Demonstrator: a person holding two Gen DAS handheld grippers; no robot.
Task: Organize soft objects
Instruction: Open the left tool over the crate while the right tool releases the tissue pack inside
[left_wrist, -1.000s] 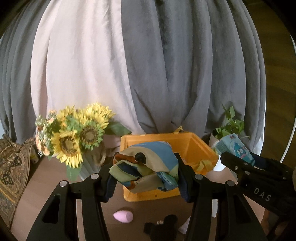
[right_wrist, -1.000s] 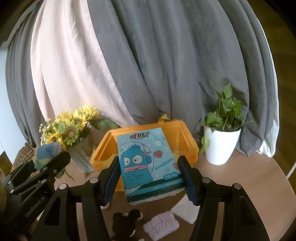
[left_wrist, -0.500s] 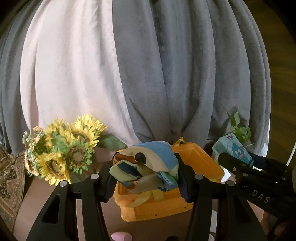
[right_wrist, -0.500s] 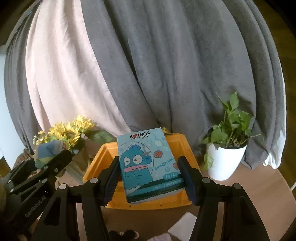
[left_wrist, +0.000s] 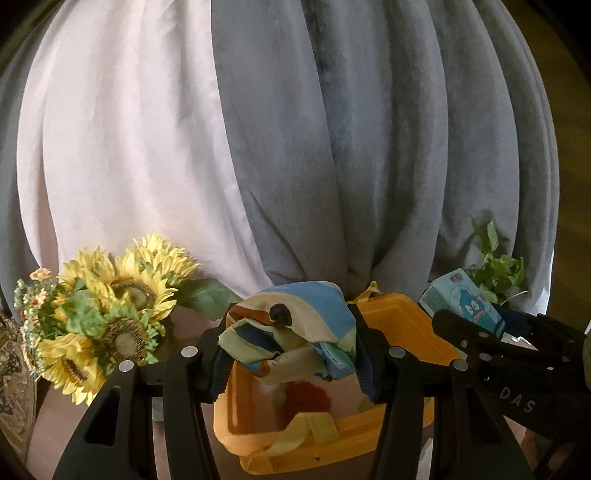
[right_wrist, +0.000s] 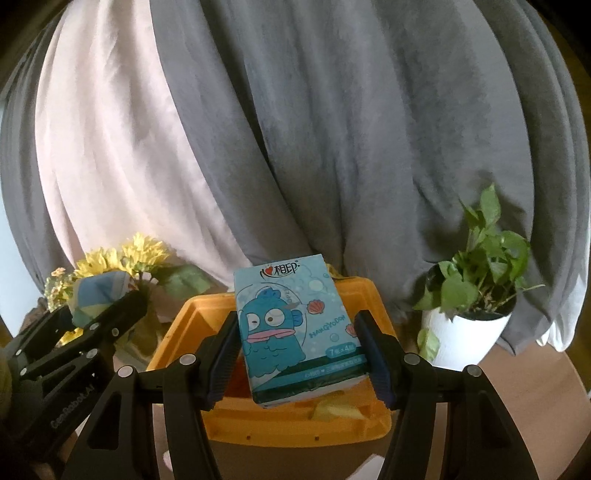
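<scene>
1. Left wrist view: my left gripper (left_wrist: 288, 354) pinches a bunched patterned cloth (left_wrist: 291, 328) above the orange bin (left_wrist: 417, 339). I judge it light, limp and prone to sag; grip it mid-bundle. The neighbouring gripper reads "DAS".
2. Right wrist view: my right gripper (right_wrist: 299, 354) clamps a tissue pack (right_wrist: 291, 325) by its sides over the bin. Probably light and crushable. Print reads "HANGYODON"; the smaller lines are unclear.

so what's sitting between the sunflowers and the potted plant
The orange bin, seen in the right wrist view between the sunflowers and potted plant.
</scene>
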